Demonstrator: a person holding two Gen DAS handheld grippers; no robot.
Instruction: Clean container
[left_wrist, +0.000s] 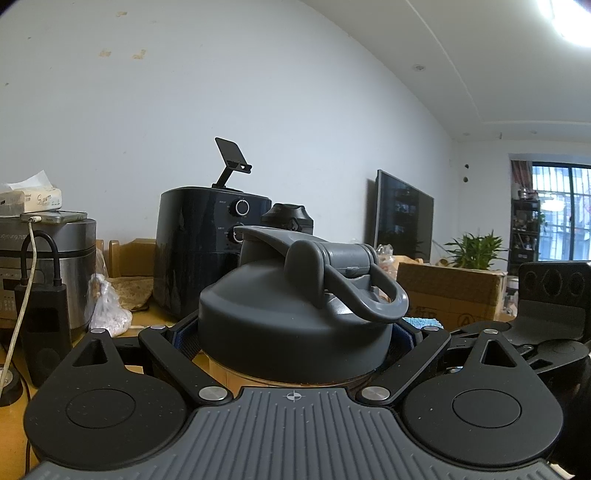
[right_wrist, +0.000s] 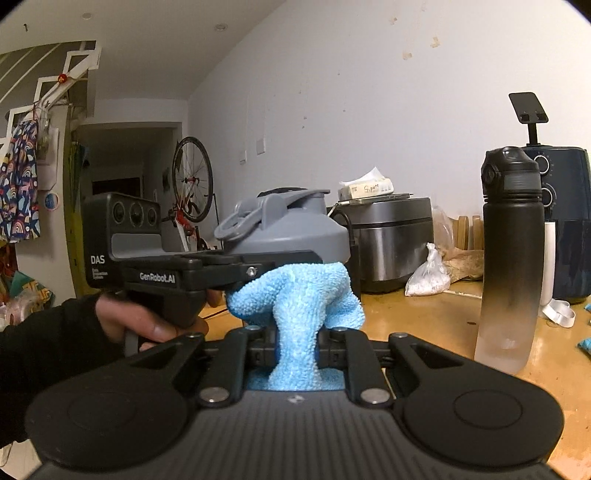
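Observation:
A container with a grey flip lid and loop handle (left_wrist: 295, 314) fills the middle of the left wrist view. My left gripper (left_wrist: 293, 343) is shut on it, one finger on each side just below the lid. In the right wrist view the same container's lid (right_wrist: 288, 232) shows above the left gripper (right_wrist: 221, 269). My right gripper (right_wrist: 295, 343) is shut on a light blue cloth (right_wrist: 299, 299), which is pressed against the container's side under the lid. The container's body is hidden by the cloth and gripper.
A black-to-clear water bottle (right_wrist: 511, 258) stands on the wooden table (right_wrist: 424, 317) at the right. A rice cooker (right_wrist: 391, 240), an air fryer (left_wrist: 207, 251), a white plastic bag (right_wrist: 428, 277), a cardboard box (left_wrist: 450, 291) and a power bank (left_wrist: 44, 325) stand around.

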